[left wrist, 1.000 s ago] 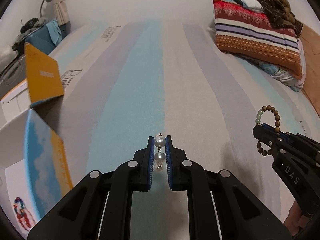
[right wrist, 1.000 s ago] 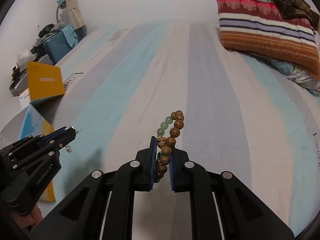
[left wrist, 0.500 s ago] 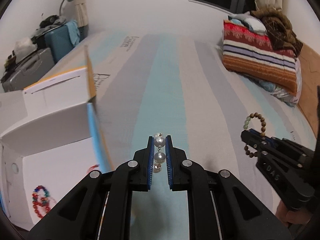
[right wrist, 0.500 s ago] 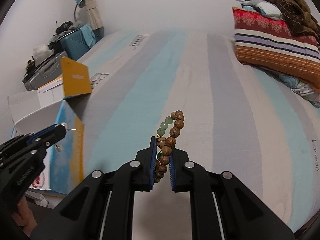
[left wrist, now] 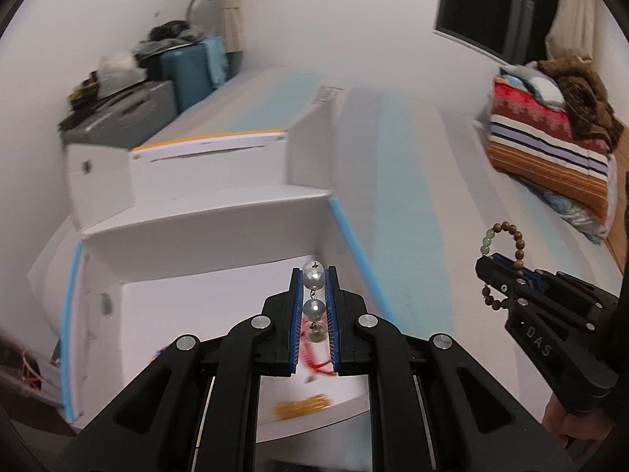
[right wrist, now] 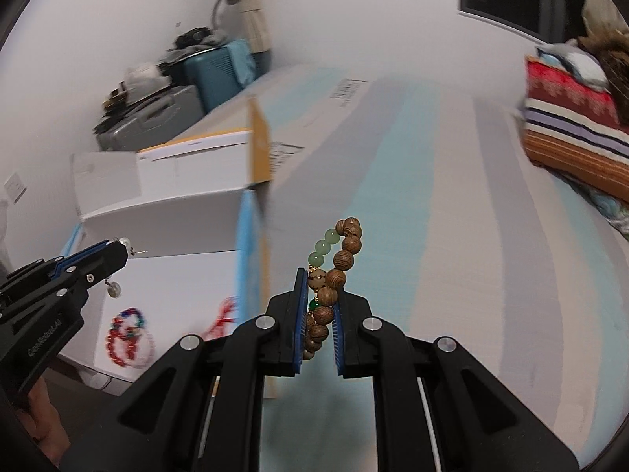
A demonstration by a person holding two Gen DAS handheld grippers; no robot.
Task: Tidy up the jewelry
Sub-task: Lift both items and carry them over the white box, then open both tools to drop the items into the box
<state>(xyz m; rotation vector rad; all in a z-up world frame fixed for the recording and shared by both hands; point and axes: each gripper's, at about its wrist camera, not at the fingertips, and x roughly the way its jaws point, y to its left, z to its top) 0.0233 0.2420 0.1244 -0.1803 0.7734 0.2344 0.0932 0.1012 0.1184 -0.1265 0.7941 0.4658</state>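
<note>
Left wrist view: a pearl strand [left wrist: 314, 302] is being clamped between the closed fingers of the left gripper [left wrist: 313, 314] above an open white box [left wrist: 204, 306], where a red piece [left wrist: 314, 362] is being blurred beyond identification. Right wrist view: a wooden bead bracelet [right wrist: 334, 275] with green beads is being pinched in the right gripper [right wrist: 318, 314] over the striped bed [right wrist: 452, 216], its lower loop being hidden between the pads.

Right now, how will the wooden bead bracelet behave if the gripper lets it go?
The wooden bead bracelet seems floppy: its loop bends above the right hand-held gripper. It probably drops in a loose heap. The round beads may roll a little on the striped bed.
</note>
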